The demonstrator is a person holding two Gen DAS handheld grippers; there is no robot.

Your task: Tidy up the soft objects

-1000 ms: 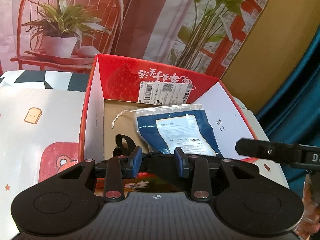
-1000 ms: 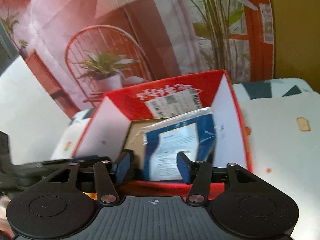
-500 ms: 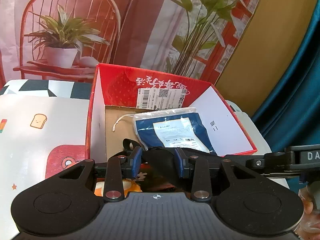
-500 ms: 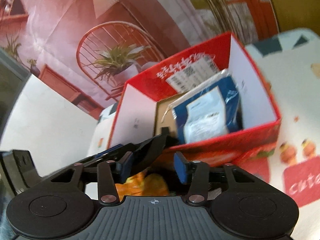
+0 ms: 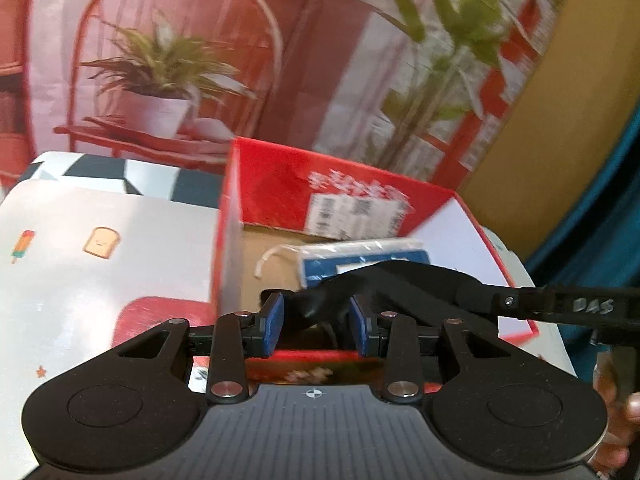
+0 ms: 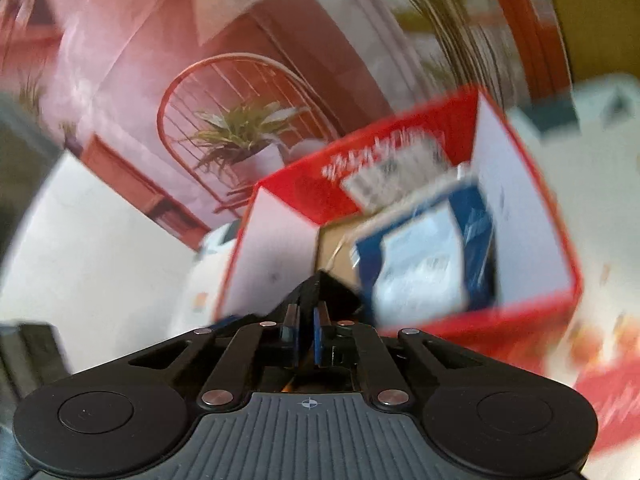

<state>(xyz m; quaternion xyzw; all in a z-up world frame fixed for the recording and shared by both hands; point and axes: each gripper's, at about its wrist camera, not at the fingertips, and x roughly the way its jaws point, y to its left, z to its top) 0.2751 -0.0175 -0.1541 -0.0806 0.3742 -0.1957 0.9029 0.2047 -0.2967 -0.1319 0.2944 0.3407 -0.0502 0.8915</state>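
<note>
**Both grippers pinching the same black fabric piece over the red box**

So the black fabric piece [image 5: 384,284] is stretched between the two tools, right above the near wall of the red box [image 5: 256,184]. In the left wrist view the left gripper [image 5: 316,322] has its blue pads [image 5: 275,322] pressed on a bunched end of the fabric, jaws partway closed and gripping it. From there the cloth runs off toward 3 o'clock, where the right gripper [image 5: 500,302] comes in from the side and holds the other end. In the right wrist view, which is pretty blurry, the right gripper [image 6: 306,334] has its jaws squeezed almost together with a thin fold of the black fabric standing up between them.

Inside the box, toward 12 o'clock from the fabric, a blue plastic packet [image 5: 360,258] with a white label lies on the cardboard floor, with a bit of white cord [image 5: 266,258] at its 9 o'clock. The box sits on a surface [image 5: 100,280] covered with a cartoon-print cloth. A person's fingers [image 5: 632,404] show at the right edge.
</note>
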